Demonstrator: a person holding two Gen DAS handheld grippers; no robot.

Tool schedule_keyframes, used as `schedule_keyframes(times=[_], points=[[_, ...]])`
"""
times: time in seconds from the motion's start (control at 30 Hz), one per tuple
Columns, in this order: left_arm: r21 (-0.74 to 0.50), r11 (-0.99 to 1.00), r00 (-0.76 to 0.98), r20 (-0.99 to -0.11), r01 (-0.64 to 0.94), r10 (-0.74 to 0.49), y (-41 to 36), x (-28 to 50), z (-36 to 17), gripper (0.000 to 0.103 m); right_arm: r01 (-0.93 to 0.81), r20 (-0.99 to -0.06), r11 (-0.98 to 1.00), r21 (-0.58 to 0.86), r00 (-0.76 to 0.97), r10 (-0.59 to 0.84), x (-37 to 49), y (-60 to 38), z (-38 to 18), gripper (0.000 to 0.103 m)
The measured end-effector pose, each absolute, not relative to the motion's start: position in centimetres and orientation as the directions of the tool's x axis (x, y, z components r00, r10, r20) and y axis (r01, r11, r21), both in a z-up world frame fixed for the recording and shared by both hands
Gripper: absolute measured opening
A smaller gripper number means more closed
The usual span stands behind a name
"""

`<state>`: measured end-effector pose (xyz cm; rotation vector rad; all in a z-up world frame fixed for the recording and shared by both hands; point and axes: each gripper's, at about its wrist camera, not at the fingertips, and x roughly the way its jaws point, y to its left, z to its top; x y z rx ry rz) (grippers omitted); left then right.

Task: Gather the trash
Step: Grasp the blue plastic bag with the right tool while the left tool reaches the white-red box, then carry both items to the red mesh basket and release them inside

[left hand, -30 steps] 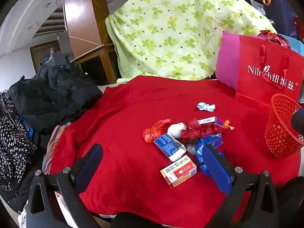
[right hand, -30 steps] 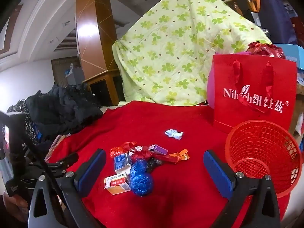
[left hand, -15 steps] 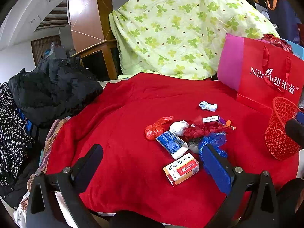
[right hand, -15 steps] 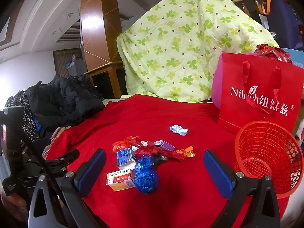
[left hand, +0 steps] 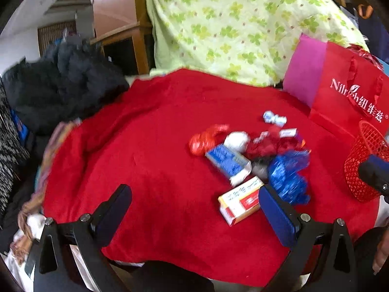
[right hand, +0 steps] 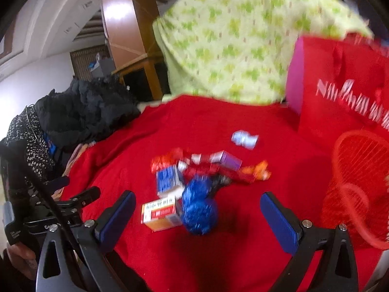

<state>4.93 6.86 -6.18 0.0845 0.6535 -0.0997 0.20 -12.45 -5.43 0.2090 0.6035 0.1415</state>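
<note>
A cluttered room is surrounding a table draped in a red cloth (left hand: 136, 160), with a clover-print green quilt (left hand: 243, 24) heaped behind it and dark coats (left hand: 68, 85) piled at the left edge.

The left gripper (left hand: 194, 209) is hanging over the near side of the cloth with its jaws spread wide and nothing between them. The right gripper (right hand: 198, 219) is likewise gaping and empty.

Working outward from the right gripper, the blue foil wrapper (right hand: 198, 209) is sitting almost dead centre between its fingers, just ahead, with the red-and-white carton (right hand: 160, 213) touching it on the left. From the left gripper the same carton (left hand: 240, 200) is lying off toward its right finger, long axis slanting up to the right, and the blue foil wrapper (left hand: 288, 177) is lying beyond that finger. So the right gripper is looking like the better-aligned one for a first pick. Farther out the blue-and-white box (left hand: 228, 161), a red wrapper (left hand: 205, 140) and a small pale wad (left hand: 274, 118) are making up the rest of the pile. The red mesh basket (right hand: 359, 185) is standing at the right, beside the red gift bag (right hand: 340, 92).

Compared with a second ago, both cameras are closer to the pile, which is filling more of each view, and both views are blurring with motion. The jaws are just as wide as before.
</note>
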Motion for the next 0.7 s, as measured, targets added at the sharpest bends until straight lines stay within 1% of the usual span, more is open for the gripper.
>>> schedule_keyframes(times=[0.13, 0.17, 0.2, 0.37, 0.43, 0.5, 0.57, 0.63, 0.67, 0.7], points=[[-0.003, 0.991, 0.737, -0.668, 0.133, -0.101, 8.2, 6.6, -8.7, 0.103, -0.064, -0.628, 0.947, 0.314, 0.734, 0.258, 3.0, -12.7, -8.9, 0.103], [0.002, 0.99, 0.711, -0.697, 0.14, -0.099, 8.2, 6.5, -9.4, 0.103, -0.063, -0.645, 0.943, 0.327, 0.714, 0.271, 3.7, -12.7, -9.8, 0.102], [-0.028, 0.987, 0.655, -0.745, 0.158, -0.126, 8.0, 6.2, -10.1, 0.103, -0.064, -0.654, 0.942, 0.331, 0.704, 0.277, 4.3, -12.7, -10.4, 0.102], [-0.1, 0.964, 0.587, -0.777, 0.245, -0.229, 7.6, 7.1, -12.4, 0.103, -0.068, -0.699, 0.933, 0.353, 0.644, 0.311, 7.4, -12.3, -12.9, 0.087], [-0.116, 0.954, 0.566, -0.783, 0.277, -0.259, 7.3, 7.5, -13.2, 0.103, -0.073, -0.701, 0.92, 0.385, 0.625, 0.343, 8.6, -12.2, -13.6, 0.087], [-0.134, 0.945, 0.546, -0.788, 0.3, -0.285, 7.2, 7.9, -13.8, 0.103, -0.079, -0.705, 0.91, 0.408, 0.606, 0.368, 9.8, -12.0, -14.5, 0.081], [-0.146, 0.936, 0.531, -0.79, 0.319, -0.305, 7.0, 8.3, -14.2, 0.103, -0.08, -0.716, 0.9, 0.428, 0.577, 0.392, 10.8, -11.8, -15.8, 0.07], [-0.154, 0.926, 0.517, -0.792, 0.344, -0.324, 6.8, 8.8, -14.3, 0.103, -0.066, -0.733, 0.903, 0.424, 0.561, 0.385, 11.4, -11.7, -16.9, 0.065], [-0.162, 0.92, 0.512, -0.79, 0.358, -0.338, 6.6, 9.0, -14.4, 0.103, -0.061, -0.737, 0.901, 0.429, 0.553, 0.388, 11.6, -11.8, -17.5, 0.06], [-0.172, 0.913, 0.512, -0.782, 0.371, -0.355, 6.2, 9.1, -14.4, 0.103, -0.059, -0.736, 0.895, 0.442, 0.547, 0.399, 11.6, -12.1, -17.9, 0.06]])
